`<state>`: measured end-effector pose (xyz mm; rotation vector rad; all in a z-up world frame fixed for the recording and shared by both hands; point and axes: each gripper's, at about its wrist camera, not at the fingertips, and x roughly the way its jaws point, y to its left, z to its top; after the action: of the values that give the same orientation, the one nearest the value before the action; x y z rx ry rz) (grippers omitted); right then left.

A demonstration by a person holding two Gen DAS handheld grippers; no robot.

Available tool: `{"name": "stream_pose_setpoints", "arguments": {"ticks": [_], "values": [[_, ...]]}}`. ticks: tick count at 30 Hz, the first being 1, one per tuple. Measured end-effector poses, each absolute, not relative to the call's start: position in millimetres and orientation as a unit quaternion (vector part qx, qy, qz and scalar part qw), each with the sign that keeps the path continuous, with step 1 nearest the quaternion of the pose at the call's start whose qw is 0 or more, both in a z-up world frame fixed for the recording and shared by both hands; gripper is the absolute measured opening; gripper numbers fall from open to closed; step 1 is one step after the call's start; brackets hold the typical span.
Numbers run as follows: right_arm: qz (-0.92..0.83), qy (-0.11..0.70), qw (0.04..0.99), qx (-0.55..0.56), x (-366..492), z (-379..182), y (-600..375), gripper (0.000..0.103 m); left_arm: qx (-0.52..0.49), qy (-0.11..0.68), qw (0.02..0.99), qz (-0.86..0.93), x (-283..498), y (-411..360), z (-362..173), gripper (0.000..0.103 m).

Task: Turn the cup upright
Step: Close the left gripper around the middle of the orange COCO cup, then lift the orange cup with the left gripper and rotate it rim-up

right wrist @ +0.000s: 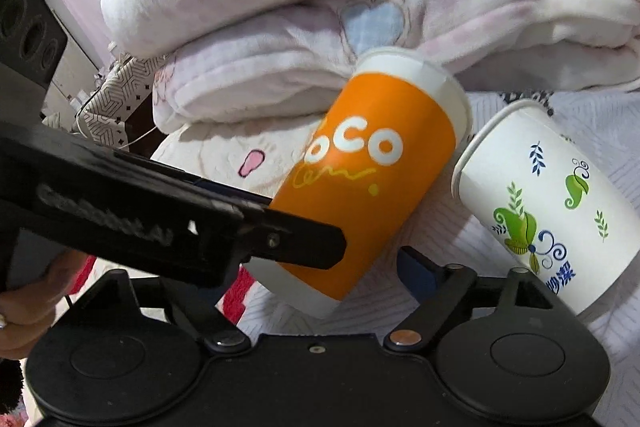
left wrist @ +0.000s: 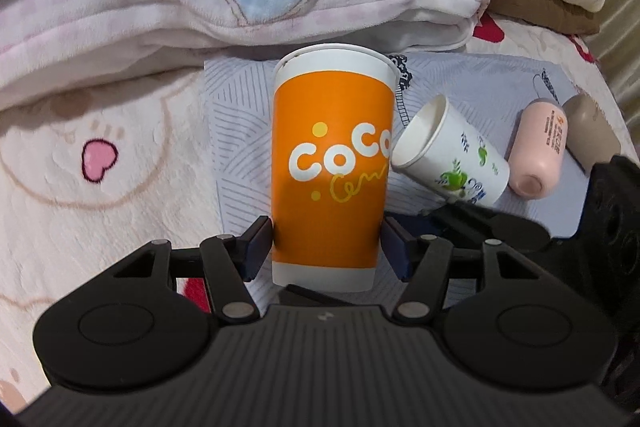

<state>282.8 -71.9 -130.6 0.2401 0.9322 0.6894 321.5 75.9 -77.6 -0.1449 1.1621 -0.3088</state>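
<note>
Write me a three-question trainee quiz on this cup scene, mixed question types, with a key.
1. True or false: the left tool has its fingers against both sides of the orange CoCo cup.
2. Multiple choice: the white cup with green leaf print is (a) standing upright on its base, (b) tipped over with its open mouth toward the orange cup, (c) stacked inside the orange cup.
3. Fill in: beside the white cup, farther from the orange cup, lies a small ____ capsule-shaped case.

Key: 1 true; 2 b; 3 pink
</note>
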Motion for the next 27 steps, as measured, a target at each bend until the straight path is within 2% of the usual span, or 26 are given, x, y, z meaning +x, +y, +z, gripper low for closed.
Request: {"name": "stream_pose_setpoints", "arguments": {"ticks": [1,5,17,27], "values": [[0.326,0.442,0.827,0.121,282,-132,-73,0.081,-0.071,0.547,0.822,-0.141,321,76,-77,0.058],[0.336,0.443,0.823,0.115,276,-130,-75,0.078,-0.084,0.551,0.819,-0.136,313,77,-73,0.058],[0.373,0.487,0.790,0.025,239,-112,-82,0.078,-0.137,0.558,0.807,-0.136,255,66,-77,0.058],[0.378,0.523,0.762,-0.063,190,-91,-99,0.077,-0.166,0.606,0.758,-0.175,217,41,-77,0.058]]}}
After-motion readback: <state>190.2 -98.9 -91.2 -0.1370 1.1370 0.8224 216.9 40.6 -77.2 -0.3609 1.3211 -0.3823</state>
